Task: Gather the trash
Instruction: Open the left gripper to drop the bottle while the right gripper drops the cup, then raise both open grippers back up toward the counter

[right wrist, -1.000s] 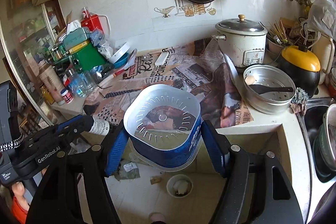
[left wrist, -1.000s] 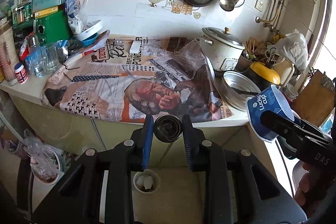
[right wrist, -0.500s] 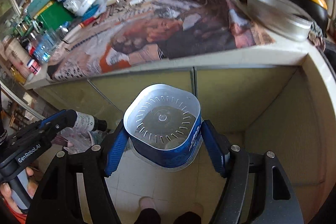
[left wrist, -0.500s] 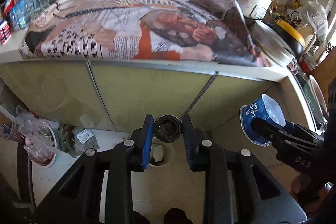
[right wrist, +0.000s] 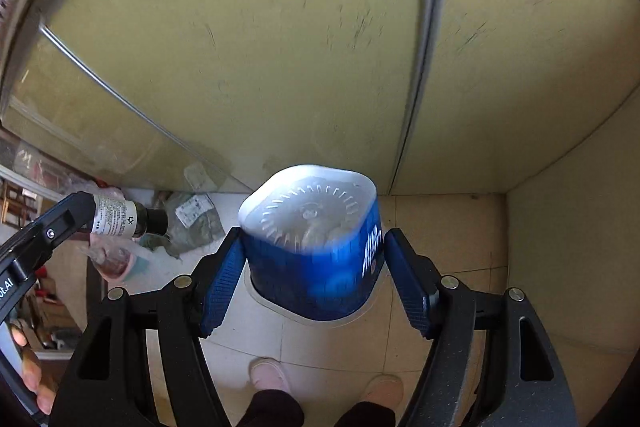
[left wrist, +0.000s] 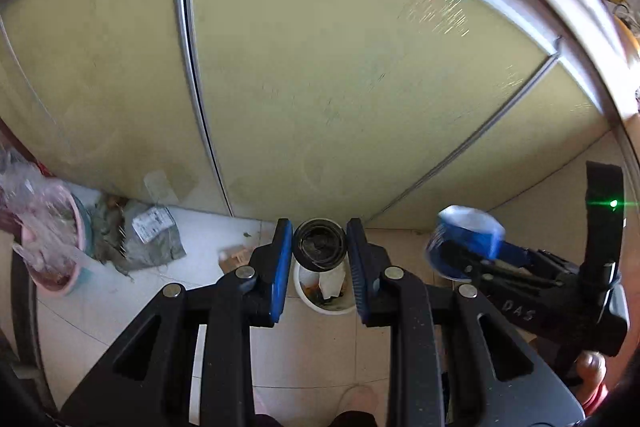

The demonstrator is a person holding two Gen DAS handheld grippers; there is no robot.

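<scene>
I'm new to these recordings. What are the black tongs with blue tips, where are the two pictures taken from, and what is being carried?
There is no robot: a person holds a two-finger tool in each hand, each with a camera looking along its fingers. In the left view, the left tool grips a small dark bottle above a white bin on the tiled floor. In the right view, the right tool holds a blue cup, blurred by motion. Both face yellow cabinet doors. A crumpled bag and a pink tub lie on the floor at left.
</scene>
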